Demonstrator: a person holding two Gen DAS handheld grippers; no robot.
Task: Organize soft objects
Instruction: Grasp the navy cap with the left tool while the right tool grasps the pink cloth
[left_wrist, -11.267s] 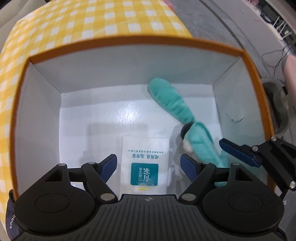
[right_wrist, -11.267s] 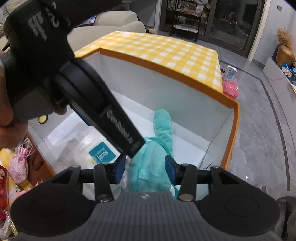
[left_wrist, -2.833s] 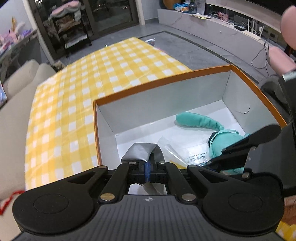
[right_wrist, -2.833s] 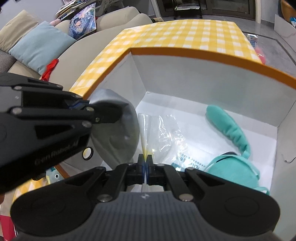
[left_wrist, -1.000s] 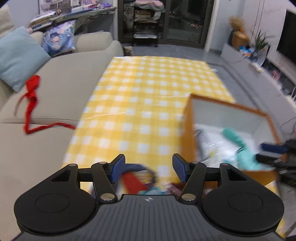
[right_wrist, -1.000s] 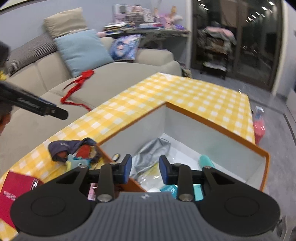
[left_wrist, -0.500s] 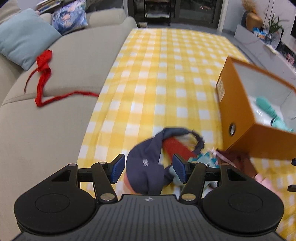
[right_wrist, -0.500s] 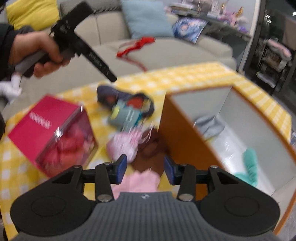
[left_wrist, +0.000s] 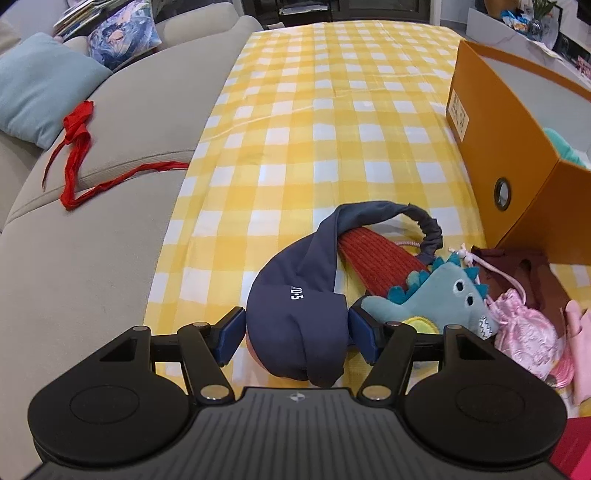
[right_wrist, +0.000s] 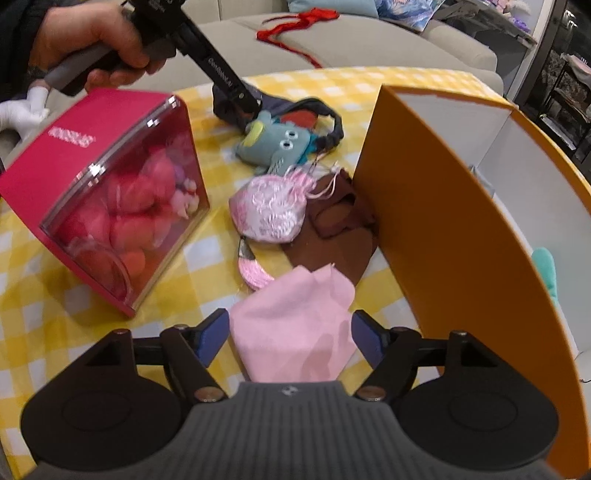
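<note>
**Both grippers straddle soft things on the checked tabletop**

The left gripper (left_wrist: 297, 338) is opening, its jaws flanking the navy cloth pouch (left_wrist: 299, 321) without pressing it; the dinosaur plush (left_wrist: 436, 299) lies at 2 o'clock. The right gripper (right_wrist: 290, 341) is opening around the pink cloth (right_wrist: 295, 328). The orange box (right_wrist: 443, 236) stands at 3 o'clock.

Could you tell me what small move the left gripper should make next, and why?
Probably close the left gripper on the navy fabric pouch. Its jaws are opening and already straddle the pouch's rounded end on the yellow checked cloth, not yet squeezing it, and the orange box stands nearby.
</note>
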